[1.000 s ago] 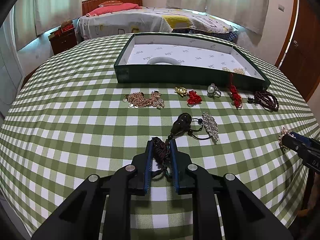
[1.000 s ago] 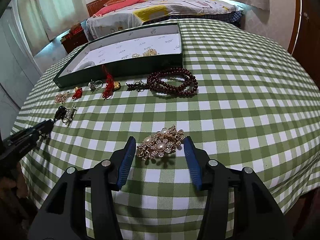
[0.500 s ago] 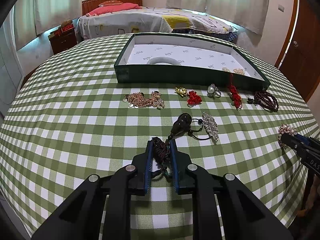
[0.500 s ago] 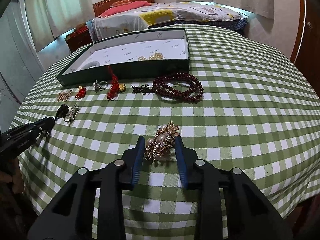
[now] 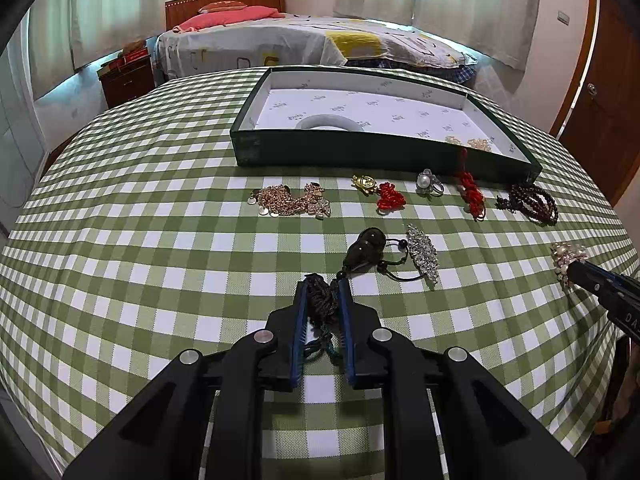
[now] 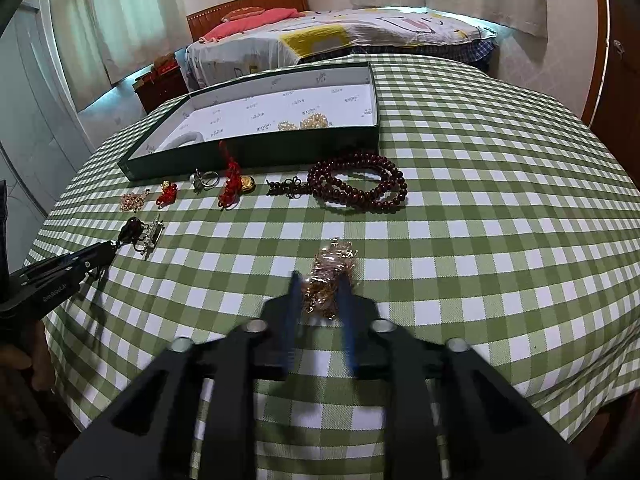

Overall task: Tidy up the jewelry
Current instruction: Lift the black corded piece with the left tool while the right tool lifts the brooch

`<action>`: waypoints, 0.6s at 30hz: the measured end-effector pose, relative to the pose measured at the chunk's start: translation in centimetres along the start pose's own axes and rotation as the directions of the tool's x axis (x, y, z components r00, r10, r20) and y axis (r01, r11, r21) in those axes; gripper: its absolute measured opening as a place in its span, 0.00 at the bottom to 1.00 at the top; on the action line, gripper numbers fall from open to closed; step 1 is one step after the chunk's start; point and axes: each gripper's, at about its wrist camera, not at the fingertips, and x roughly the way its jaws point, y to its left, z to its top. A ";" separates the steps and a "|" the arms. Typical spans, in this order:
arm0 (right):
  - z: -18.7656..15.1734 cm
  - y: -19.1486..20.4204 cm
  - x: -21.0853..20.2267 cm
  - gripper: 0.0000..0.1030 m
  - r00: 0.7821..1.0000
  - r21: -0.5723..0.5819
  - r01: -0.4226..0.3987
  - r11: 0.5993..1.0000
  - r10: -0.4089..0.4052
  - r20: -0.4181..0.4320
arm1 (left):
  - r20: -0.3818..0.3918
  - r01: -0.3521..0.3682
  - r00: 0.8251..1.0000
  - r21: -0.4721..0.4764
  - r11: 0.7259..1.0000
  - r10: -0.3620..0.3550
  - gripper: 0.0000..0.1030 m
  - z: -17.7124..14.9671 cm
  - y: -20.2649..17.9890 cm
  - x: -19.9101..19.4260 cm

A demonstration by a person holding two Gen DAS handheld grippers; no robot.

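Note:
My left gripper (image 5: 322, 286) is at the near middle of the green checked table, its jaws closing on the dark braided tassel (image 5: 320, 300) of a black pendant (image 5: 366, 246); the pads press the tassel. The pendant lies just beyond the fingertips. In the right wrist view my right gripper (image 6: 320, 280) is blurred, its jaws closing on a gold pearl brooch (image 6: 334, 260) that stands squeezed between the pads. The open green box (image 5: 360, 152) sits at the far side, holding a white bangle (image 5: 328, 122) and small gold pieces (image 6: 304, 123).
In front of the box lie a rose-gold chain (image 5: 288, 202), a red knot charm (image 5: 388, 196), a pearl ring (image 5: 428, 184), a red tassel (image 5: 472, 192) and dark red beads (image 6: 360, 186). A crystal clip (image 5: 422, 252) rests beside the pendant. A bed stands behind the table.
The right gripper's jaws have come together around the gold brooch, which now stands on edge between them. The left gripper and its tassel have not moved.

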 end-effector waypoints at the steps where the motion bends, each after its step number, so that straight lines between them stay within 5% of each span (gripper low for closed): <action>1: 0.0 0.0 0.0 0.15 1.000 0.001 0.000 1.000 0.000 0.000 | 0.000 0.000 1.000 0.000 1.000 0.000 0.15 0.0 0.0 0.0; 13: 0.2 -0.1 0.4 0.14 0.999 0.016 -0.030 0.999 0.030 -0.017 | 0.000 0.000 1.000 0.000 1.000 0.000 0.15 0.0 0.0 0.0; 18: 0.3 -1.0 0.9 0.31 0.997 0.098 -0.069 0.993 0.071 -0.020 | 0.000 0.000 1.000 0.001 1.000 0.000 0.15 0.0 0.0 0.0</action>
